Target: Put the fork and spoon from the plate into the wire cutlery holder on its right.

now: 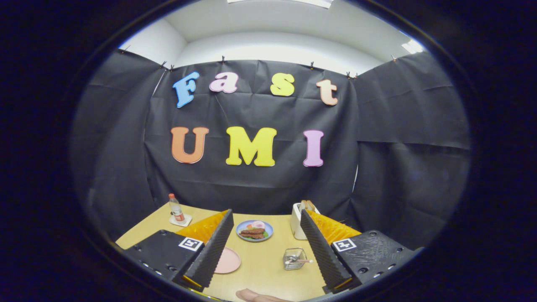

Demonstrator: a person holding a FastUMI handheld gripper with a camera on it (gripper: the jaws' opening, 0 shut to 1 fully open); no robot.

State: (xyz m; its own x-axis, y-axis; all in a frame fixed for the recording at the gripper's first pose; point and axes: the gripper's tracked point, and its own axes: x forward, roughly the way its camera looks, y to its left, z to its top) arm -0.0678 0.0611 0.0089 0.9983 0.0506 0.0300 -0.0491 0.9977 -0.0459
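Holder (294, 258) on table (268, 272), jaws apart.

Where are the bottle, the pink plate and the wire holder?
Bottle (176, 209): gripper view, its body.
Pink plate (230, 261): gripper view, its bare face beside the finger.
Wire holder (293, 259): gripper view, its front wall.

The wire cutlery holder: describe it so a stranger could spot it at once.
On the wooden table, between the open fingers of the hand-held gripper, near the right finger, stands the wire cutlery holder. It is a small see-through basket with utensils in it, unlike the white toaster beyond it.
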